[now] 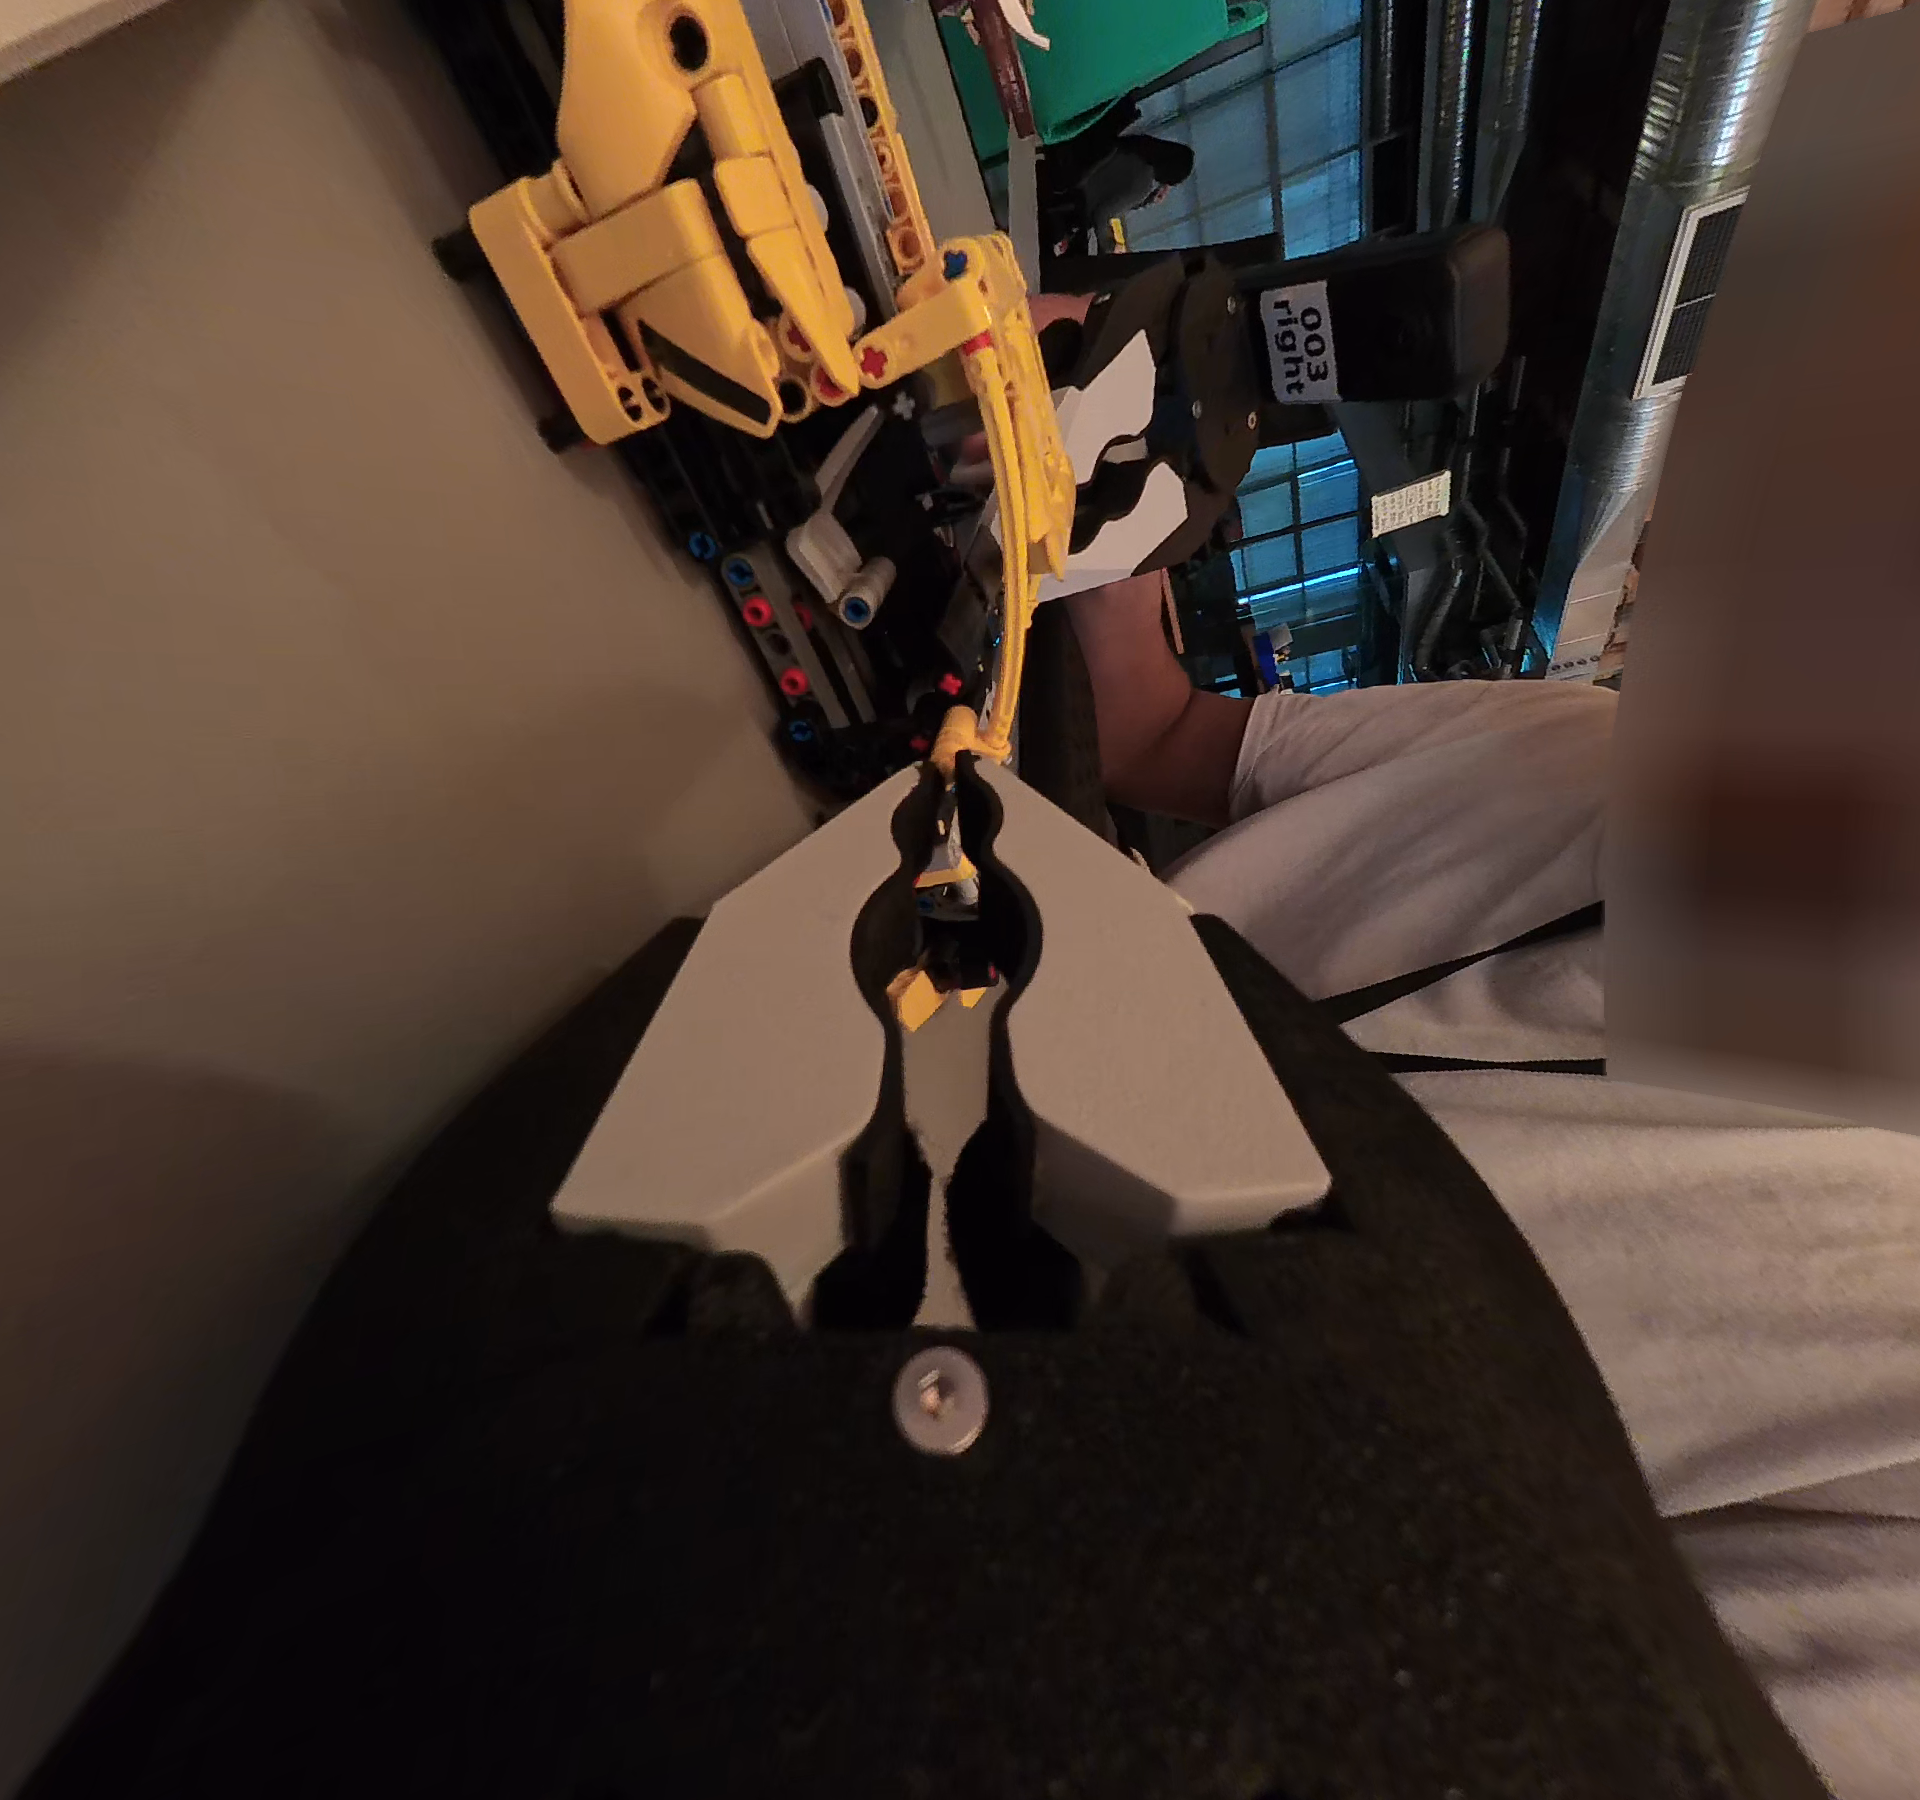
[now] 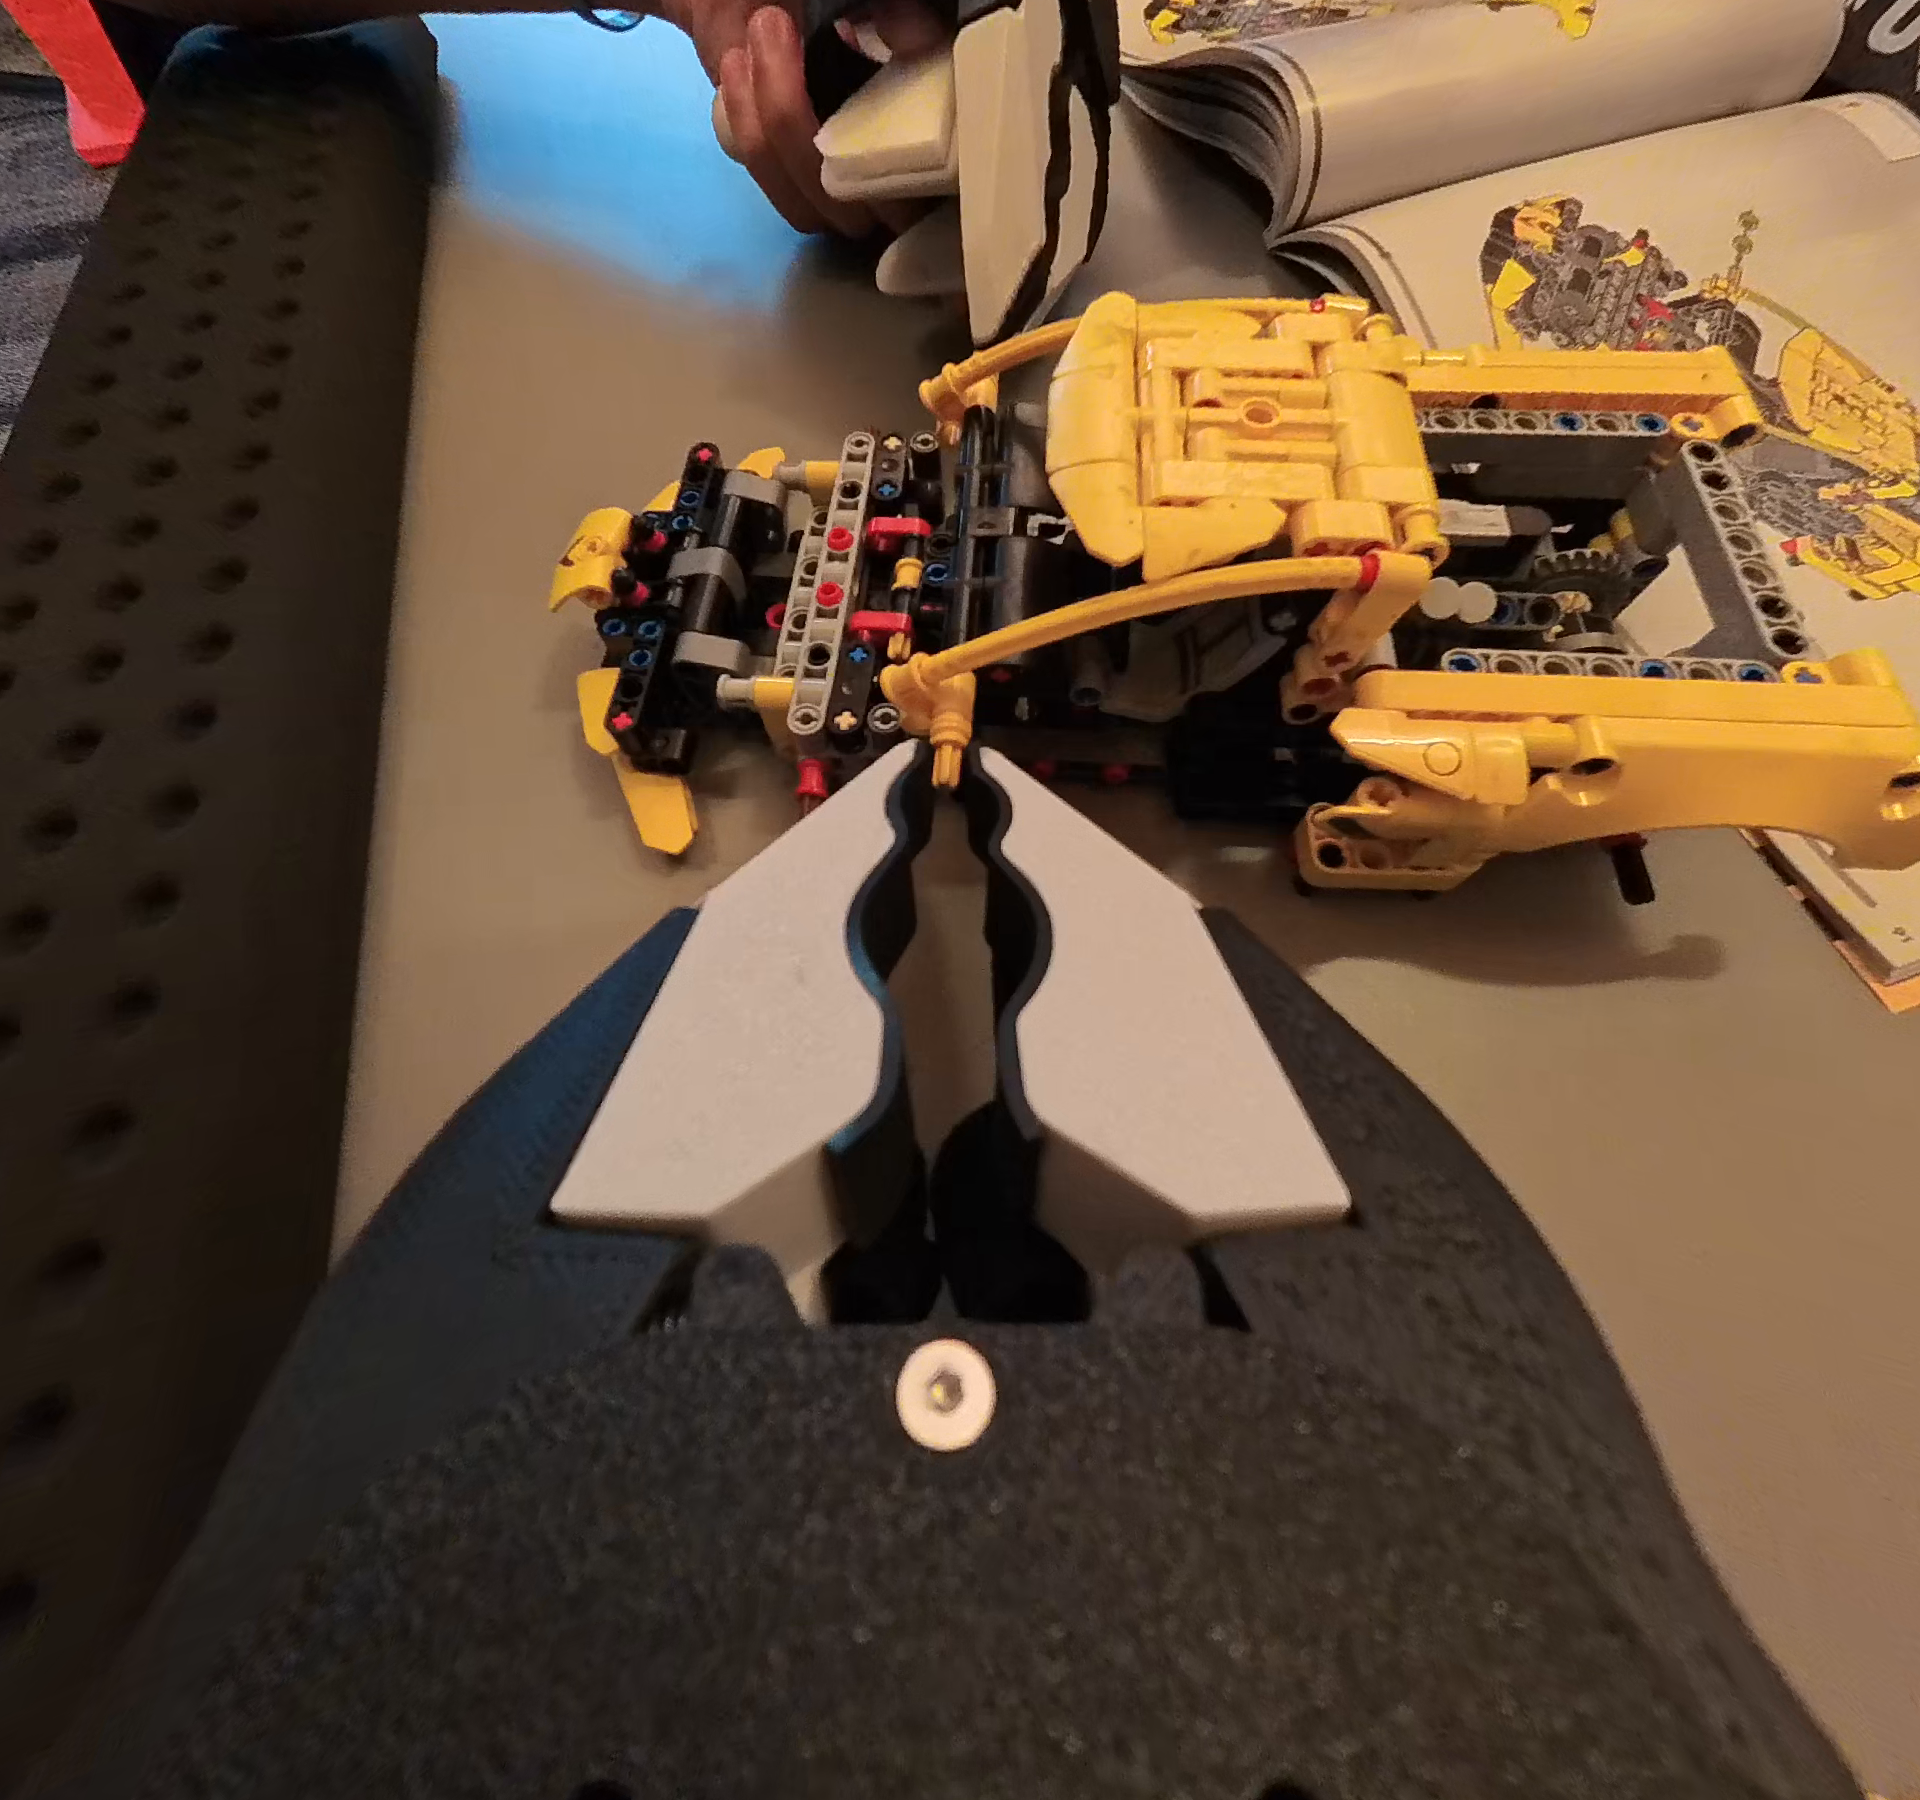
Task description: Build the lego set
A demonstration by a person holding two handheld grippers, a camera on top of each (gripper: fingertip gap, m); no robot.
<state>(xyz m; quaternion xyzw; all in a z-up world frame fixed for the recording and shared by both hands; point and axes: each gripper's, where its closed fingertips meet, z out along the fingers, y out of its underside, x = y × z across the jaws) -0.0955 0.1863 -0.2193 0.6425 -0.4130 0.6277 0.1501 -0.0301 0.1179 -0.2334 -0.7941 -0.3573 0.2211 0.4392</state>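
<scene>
Two hand-held grippers meet the yellow lego model (image 2: 1195, 545) on the desk (image 2: 582, 867): the right hand-held gripper (image 2: 948, 774) pinches its near hose connector (image 2: 943, 748); the left hand-held gripper (image 1: 951, 794) clamps the far hose end (image 1: 961, 737). Bare desk lies leftward.

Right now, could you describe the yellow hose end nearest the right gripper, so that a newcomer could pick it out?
Start at the yellow lego model on the grey table. Two thin yellow hoses arc from its cab toward the grey holed beam. The nearer hose ends in a small yellow connector, at the right gripper tips, unlike the far one.
</scene>
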